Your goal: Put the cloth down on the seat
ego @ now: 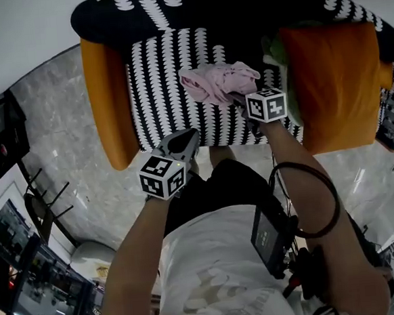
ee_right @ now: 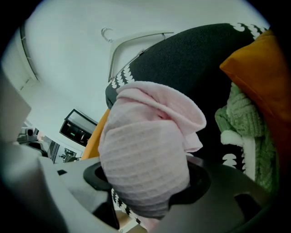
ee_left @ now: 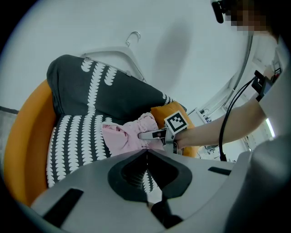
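A pink waffle-weave cloth hangs bunched over the middle of the armchair's black-and-white patterned seat. My right gripper reaches in from the seat's front right and is shut on the cloth. In the right gripper view the cloth fills the space between the jaws and hides their tips. The left gripper view shows the right gripper holding the cloth by its near edge. My left gripper is shut and empty, at the seat's front edge to the cloth's left.
The chair has orange sides and an orange cushion on the right. A green knitted item is tucked beside that cushion. A wire hanger rests on the chair back. The marble floor lies to the left.
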